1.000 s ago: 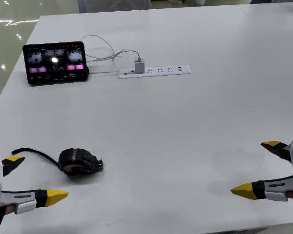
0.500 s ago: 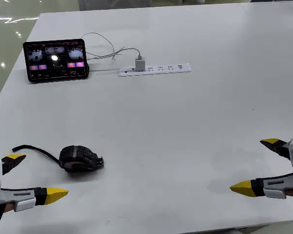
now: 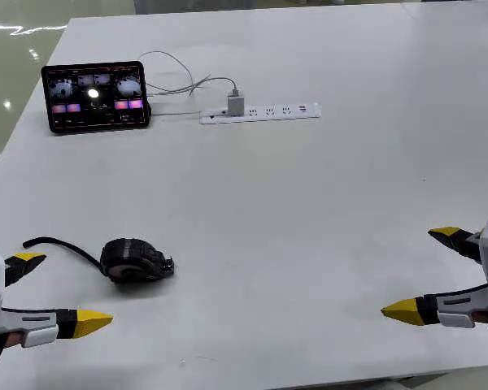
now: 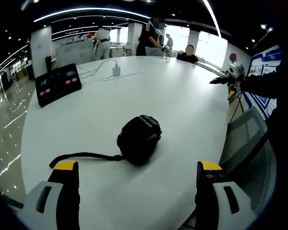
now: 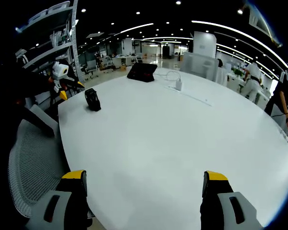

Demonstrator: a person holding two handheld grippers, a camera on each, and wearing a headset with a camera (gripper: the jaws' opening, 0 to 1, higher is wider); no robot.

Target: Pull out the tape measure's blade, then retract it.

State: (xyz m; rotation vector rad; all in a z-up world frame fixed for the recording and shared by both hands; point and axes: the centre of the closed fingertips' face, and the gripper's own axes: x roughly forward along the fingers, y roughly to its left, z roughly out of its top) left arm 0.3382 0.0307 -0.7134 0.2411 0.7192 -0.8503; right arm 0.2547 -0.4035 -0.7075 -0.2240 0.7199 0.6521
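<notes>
Where the white table [image 3: 309, 195] nears its front left edge, left gripper [image 3: 69, 288]: jaws spread wide, holding nothing, just short of the tape measure [image 3: 132, 260], a black case lying on the tabletop with its black strap [image 3: 57, 244] trailing left toward the jaws. Far left: tablet [image 3: 95, 95], screen lit, propped upright; to its right, a white power strip [image 3: 260, 113] with a charger [image 3: 235, 105] plugged in. Near right edge: right gripper [image 3: 411, 270], jaws likewise spread, gripping nothing, well apart from the tape measure.

The tape measure [image 4: 139, 138] lies on the table [image 4: 182, 96] beyond the wide-parted left gripper [image 4: 137, 166]
</notes>
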